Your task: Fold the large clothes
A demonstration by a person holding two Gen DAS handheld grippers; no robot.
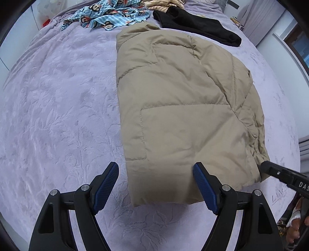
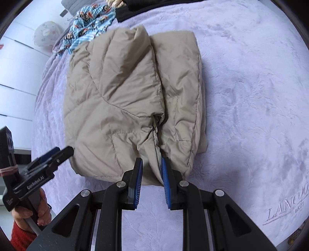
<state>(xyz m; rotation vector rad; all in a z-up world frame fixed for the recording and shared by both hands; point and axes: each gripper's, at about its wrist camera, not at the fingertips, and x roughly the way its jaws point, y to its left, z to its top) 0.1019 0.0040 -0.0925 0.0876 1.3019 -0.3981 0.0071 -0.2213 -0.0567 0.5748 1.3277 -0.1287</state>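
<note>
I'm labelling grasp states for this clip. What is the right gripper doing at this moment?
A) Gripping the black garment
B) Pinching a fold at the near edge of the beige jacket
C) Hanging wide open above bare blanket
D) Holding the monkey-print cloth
B: in the right wrist view the right gripper has its blue pads closed in on a ridge of fabric at the near edge of the beige jacket.

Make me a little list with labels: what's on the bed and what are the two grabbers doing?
surface: purple blanket
main item: tan jacket, folded up, lying flat
behind it: black garment, blue monkey-print cloth
left gripper: fingers wide open, astride the jacket's near left corner
right gripper: fingers nearly closed on a fold at the jacket's near edge
</note>
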